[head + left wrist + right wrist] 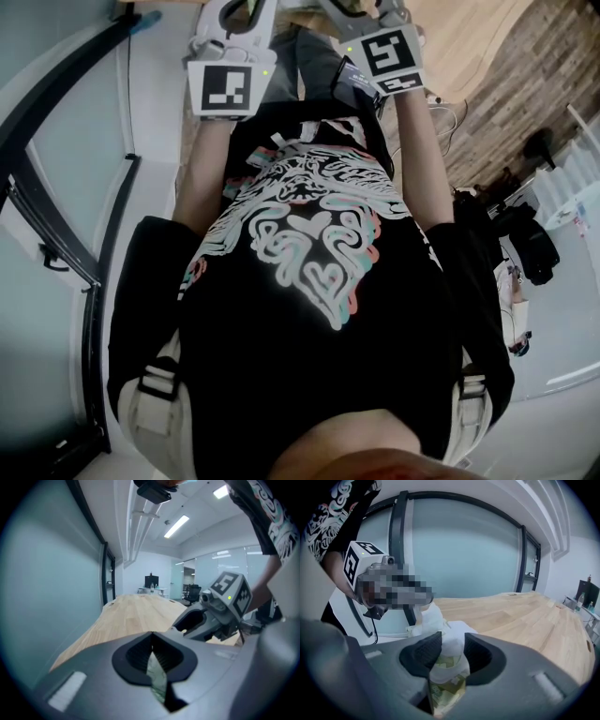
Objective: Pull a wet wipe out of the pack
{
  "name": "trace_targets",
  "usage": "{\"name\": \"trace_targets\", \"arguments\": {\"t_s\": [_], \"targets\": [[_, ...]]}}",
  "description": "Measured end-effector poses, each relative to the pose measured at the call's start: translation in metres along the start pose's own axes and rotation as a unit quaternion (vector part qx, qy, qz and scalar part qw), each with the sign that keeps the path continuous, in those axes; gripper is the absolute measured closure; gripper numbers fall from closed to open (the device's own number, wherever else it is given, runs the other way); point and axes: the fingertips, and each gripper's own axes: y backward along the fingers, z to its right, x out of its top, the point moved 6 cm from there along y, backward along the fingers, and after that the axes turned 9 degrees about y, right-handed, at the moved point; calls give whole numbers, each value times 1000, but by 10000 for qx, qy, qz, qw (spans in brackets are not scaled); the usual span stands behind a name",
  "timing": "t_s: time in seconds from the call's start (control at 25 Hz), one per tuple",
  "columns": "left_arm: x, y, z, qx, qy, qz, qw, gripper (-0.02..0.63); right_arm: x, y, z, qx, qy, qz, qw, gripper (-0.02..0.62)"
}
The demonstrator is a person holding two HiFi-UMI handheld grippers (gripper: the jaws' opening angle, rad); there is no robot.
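Observation:
My right gripper (452, 651) is shut on the wet wipe pack (446, 686), a green and white pouch that fills the gap between its pads. A white wipe (429, 618) rises crumpled from the pack's top toward the left gripper (389, 590), which hangs close at the upper left. In the left gripper view, my left gripper (152, 651) is shut on a thin pale sheet, the wipe (158, 679). The right gripper (220, 611) shows just beyond it on the right. In the head view only the two marker cubes (225, 86) (389, 56) show, side by side at the top; the jaws and pack are hidden.
A long light wooden table (525, 616) stretches away under both grippers, also seen as the table (136, 611). A glass wall with dark frames (401, 550) stands alongside. The person's black printed shirt (309, 244) fills the head view. A monitor (151, 581) stands at the table's far end.

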Motion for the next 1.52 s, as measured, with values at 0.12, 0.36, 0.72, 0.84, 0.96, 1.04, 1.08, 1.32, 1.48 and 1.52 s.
{"name": "trace_targets", "arguments": {"t_s": [0.12, 0.36, 0.72, 0.84, 0.96, 1.04, 1.08, 1.32, 1.48, 1.52], "targets": [[0, 0, 0, -2, -4, -30, 10000, 617, 2, 0, -3, 2, 77, 24, 10000, 482], [-3, -2, -1, -6, -8, -83, 10000, 617, 2, -4, -8, 16, 225, -45, 9997, 562], [-2, -5, -3, -14, 13, -114, 9999, 617, 1, -2, -7, -61, 470, -202, 9987, 588], [-5, -7, -4, -89, -86, -83, 9999, 618, 0, -2, -9, -102, 604, -237, 9978, 589], [-7, -9, -3, -81, 14, -129, 9999, 617, 1, -3, -9, -117, 631, -191, 9978, 591], [-7, -12, -2, -110, -23, -159, 9998, 618, 1, -1, -9, -126, 613, -199, 9978, 591], [-8, -14, -1, -172, -150, -135, 9996, 617, 1, 0, -9, -138, 604, -217, 9978, 591], [-6, -15, 1, -139, 23, -180, 9997, 617, 0, 1, -8, -128, 553, -211, 9982, 592], [-6, -17, -1, -209, -144, -144, 9996, 618, 0, 3, -6, -129, 495, -221, 9984, 592], [-6, -17, -1, -276, -299, -99, 9991, 617, 1, 3, -6, -131, 449, -159, 9988, 592]]}}
